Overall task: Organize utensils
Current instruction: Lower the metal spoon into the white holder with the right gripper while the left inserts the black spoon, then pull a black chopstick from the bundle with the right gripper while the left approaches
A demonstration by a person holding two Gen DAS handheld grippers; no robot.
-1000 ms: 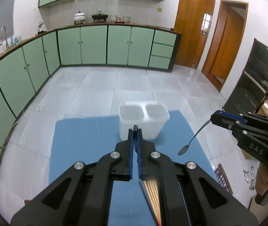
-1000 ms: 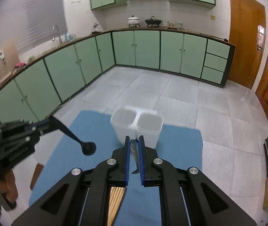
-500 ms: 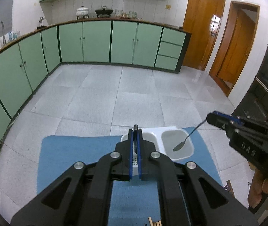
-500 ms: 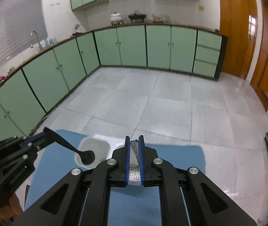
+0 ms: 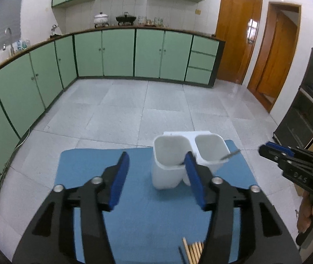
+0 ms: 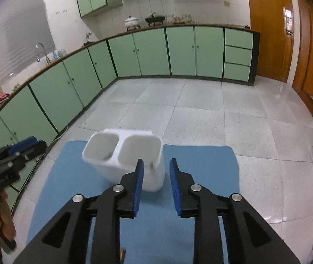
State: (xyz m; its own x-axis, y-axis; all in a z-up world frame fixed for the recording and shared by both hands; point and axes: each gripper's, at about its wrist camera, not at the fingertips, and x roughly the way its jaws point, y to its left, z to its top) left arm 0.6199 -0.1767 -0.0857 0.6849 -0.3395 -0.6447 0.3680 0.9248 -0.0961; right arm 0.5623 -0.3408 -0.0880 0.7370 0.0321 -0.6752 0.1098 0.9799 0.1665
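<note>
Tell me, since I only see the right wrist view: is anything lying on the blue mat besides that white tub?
Observer: Yes. The left wrist view shows a bundle of wooden chopsticks at the blue mat's near edge.
Operator: Anything poking out of the tub?
Observer: A thin metal handle leans over the rim of the two-compartment holder, from the compartment on the right in that view.
Operator: And the other tool's fingers?
Observer: The left gripper is opening its fingers. Nothing is between them, and the holder stands beyond.
</note>
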